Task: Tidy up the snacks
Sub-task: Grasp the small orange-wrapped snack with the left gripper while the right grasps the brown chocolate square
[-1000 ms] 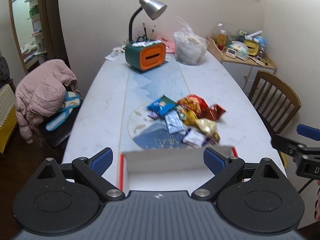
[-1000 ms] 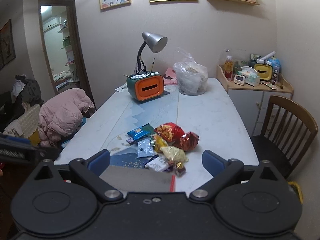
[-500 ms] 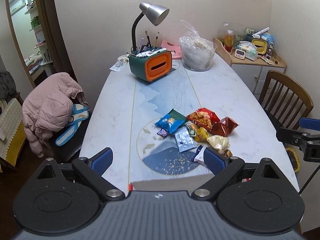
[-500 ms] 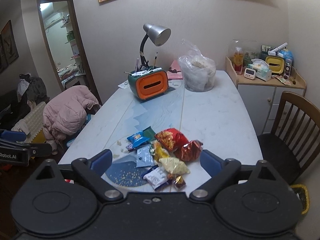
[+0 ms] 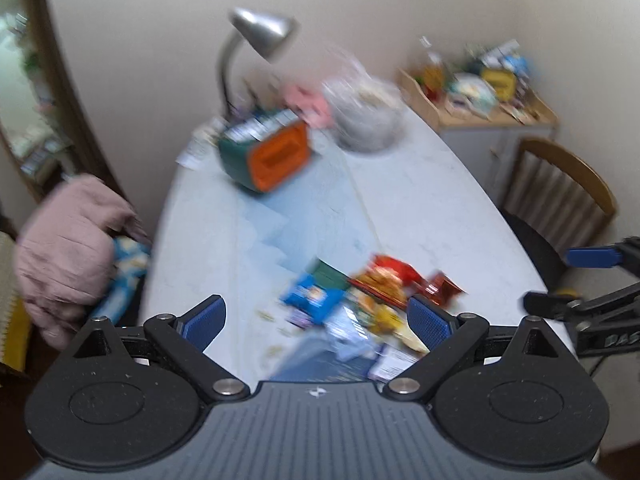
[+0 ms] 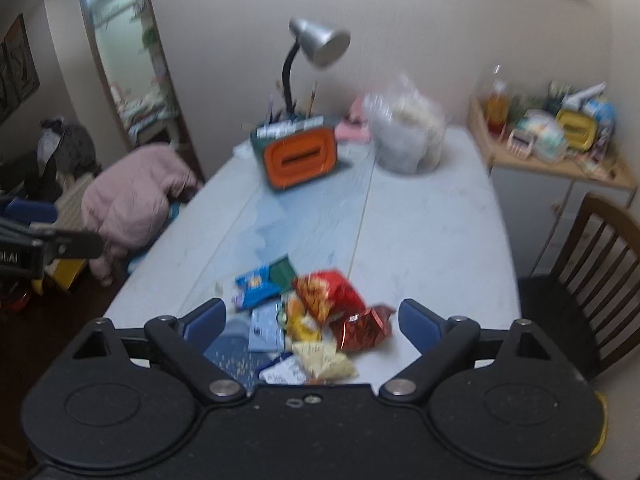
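You have one long pale desk (image 6: 420,232) running away from you toward twelve o'clock, with one wooden chair (image 6: 592,264) at its three o'clock side and one pink jacket (image 6: 132,200) heaped at nine o'clock. At the far end stand one clear plastic bag (image 6: 408,136) at one o'clock, one green and orange box (image 6: 298,158) at twelve, and one silver desk lamp (image 6: 320,44) rising behind that box. The snacks (image 6: 308,316) lie in a single loose pile at the near end of the desk, close under your grippers; blur keeps the count rough, but you can pick out about eight packets: one red bag (image 6: 330,294), one dark red foil pack (image 6: 362,328), one blue bag (image 6: 256,284), one green pack (image 6: 284,270), one pale yellow pack (image 6: 324,364), one bright yellow one, one light blue sachet (image 6: 264,326) and one white wrapper nearest you. Your two tools hang above that pile, touching nothing. Your left hand-held gripper (image 5: 316,322) has its two blue pads spread wide with only the desk and snacks seen past them. Your right hand-held gripper (image 6: 310,320) also stands wide with nothing pinched, though its jaws are closing at this moment; from the left camera it shows at three o'clock.
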`<action>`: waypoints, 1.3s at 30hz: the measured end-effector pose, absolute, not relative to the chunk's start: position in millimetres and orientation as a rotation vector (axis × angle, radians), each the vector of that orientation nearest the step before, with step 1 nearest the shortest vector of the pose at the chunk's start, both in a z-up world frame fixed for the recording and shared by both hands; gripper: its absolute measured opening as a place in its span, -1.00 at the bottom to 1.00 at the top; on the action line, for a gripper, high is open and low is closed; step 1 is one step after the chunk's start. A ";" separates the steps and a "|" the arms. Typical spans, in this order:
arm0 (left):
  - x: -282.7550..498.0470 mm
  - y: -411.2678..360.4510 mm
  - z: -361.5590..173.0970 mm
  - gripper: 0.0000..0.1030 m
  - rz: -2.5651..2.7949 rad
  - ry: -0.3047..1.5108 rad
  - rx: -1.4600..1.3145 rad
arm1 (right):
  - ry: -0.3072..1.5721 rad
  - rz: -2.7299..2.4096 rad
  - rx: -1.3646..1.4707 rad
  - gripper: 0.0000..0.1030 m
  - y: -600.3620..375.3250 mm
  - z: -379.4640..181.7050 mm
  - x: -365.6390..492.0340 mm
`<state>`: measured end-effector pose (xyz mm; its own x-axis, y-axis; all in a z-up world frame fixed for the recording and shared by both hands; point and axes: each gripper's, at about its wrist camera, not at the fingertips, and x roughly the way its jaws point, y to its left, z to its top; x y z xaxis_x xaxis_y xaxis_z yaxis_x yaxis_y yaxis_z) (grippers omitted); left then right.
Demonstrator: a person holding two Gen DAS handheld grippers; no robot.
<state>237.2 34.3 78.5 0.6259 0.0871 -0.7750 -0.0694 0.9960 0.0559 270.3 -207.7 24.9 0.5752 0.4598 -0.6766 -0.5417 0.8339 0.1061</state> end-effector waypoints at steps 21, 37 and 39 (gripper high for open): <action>354.8 -19.8 -122.4 0.88 -0.046 1.369 -0.111 | 1.123 0.761 -0.283 0.33 -196.1 -153.6 330.7; 366.7 -41.2 -179.7 0.17 -0.085 1.479 -0.149 | 1.095 0.808 -0.388 -0.05 -170.3 -193.5 334.2; 367.7 -42.6 -180.5 0.14 -0.095 1.473 -0.155 | 1.088 0.809 -0.383 -0.14 -170.9 -194.3 335.7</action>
